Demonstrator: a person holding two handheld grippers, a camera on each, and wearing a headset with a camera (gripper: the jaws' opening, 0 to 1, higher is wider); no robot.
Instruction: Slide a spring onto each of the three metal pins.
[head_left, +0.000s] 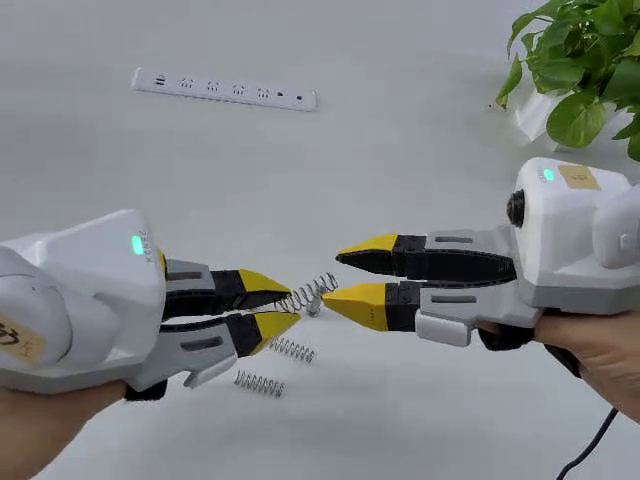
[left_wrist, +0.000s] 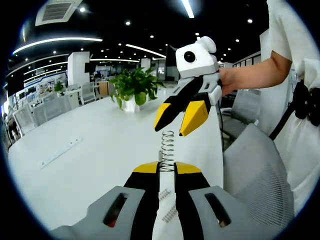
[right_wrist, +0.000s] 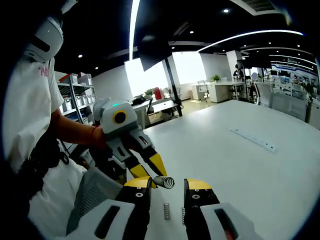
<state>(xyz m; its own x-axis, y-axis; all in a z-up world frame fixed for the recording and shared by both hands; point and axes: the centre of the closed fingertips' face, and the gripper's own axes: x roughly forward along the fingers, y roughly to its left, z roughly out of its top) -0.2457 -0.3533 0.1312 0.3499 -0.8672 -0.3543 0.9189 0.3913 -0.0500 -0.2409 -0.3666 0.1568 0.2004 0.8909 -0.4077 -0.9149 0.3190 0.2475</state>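
1. Spring (head_left: 308, 293), a coil of thin bright wire, hangs in the air above the table (head_left: 400, 150), slanting up from left to right in the head view, with one end clamped and the other end free.
2. The left gripper (head_left: 277, 302) has its pointed yellow tips pressed together on the spring's near end. In the left gripper view the coil (left_wrist: 167, 147) rises straight out from between the two black-and-yellow jaws.
3. The right gripper (head_left: 334, 276) faces it with its jaws spread. The lower yellow tip sits just beside the spring's free end and the upper tip is above it, and neither tip clamps it.
4. In the right gripper view the spring (right_wrist: 164, 181) shows end-on as a small ring of wire, between that gripper's own parted jaws.
5. Two loose springs (head_left: 292, 349) (head_left: 259, 383) of the same thin wire lie flat on the table below the left gripper, near each other but apart.
6. The table is smooth, matt and pale grey.
7. A long white power strip (head_left: 225, 89) lies at its far side.
8. A leafy green plant (head_left: 585, 70) stands at the far right.
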